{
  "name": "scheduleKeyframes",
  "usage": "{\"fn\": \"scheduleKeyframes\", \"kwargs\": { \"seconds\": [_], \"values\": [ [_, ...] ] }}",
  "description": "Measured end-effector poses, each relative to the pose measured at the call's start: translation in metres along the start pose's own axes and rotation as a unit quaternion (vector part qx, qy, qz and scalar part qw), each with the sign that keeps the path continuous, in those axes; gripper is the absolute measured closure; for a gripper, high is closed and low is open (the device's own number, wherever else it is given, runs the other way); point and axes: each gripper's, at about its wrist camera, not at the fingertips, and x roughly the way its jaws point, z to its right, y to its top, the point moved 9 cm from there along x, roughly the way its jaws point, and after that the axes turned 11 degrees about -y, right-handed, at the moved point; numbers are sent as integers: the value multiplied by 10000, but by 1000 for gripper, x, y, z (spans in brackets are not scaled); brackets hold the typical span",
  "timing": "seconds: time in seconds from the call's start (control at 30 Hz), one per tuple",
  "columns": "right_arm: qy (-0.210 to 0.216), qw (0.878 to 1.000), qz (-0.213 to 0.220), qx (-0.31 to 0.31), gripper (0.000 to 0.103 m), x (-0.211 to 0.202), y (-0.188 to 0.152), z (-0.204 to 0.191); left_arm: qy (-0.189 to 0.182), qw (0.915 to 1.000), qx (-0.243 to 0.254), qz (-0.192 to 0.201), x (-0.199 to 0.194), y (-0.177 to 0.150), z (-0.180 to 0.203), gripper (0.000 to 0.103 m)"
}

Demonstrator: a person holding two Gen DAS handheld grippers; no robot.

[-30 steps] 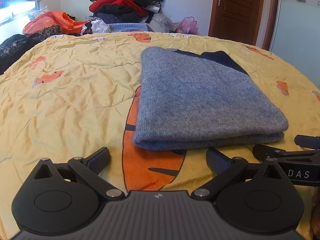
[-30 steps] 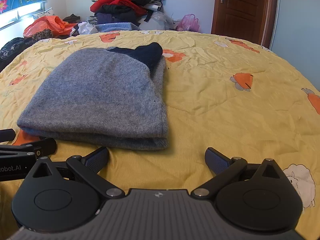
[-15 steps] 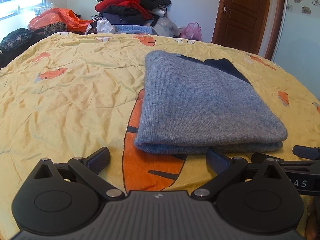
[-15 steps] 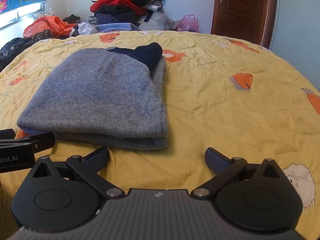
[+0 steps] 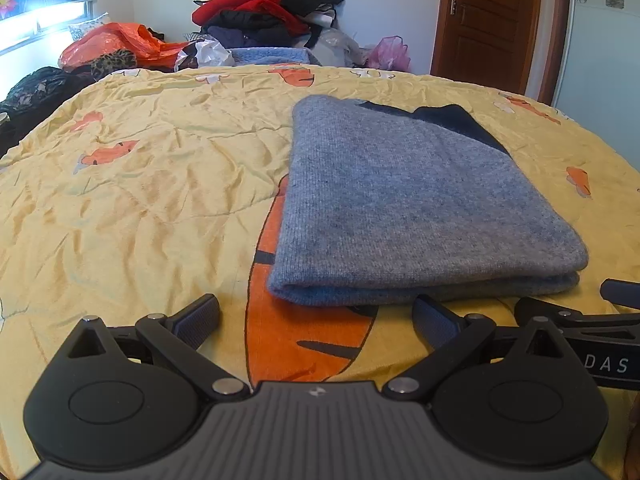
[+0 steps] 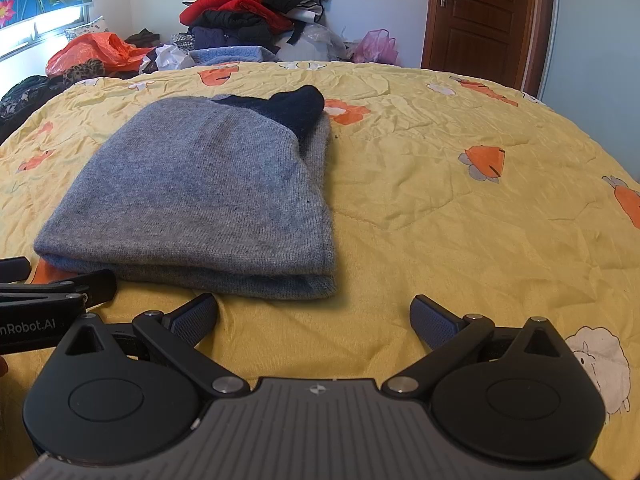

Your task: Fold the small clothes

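The left hand-held gripper (image 5: 316,316) is matte black: two round discs with triangular cut-outs, angled linkage arms with silver pivot screws, a ribbed grey centre plate bearing a small logo, and dark blue textured finger pads (image 5: 430,314). The right hand-held gripper (image 6: 314,314) is built alike; white lettering marks each one's side.
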Motion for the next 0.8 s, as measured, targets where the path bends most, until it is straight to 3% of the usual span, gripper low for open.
{"fn": "scheduleKeyframes", "kwargs": {
  "seconds": [0.8],
  "values": [
    [0, 10000, 2, 1, 0, 0, 0, 0, -24, 9999, 98, -68, 1, 0, 0, 0]
  ]
}}
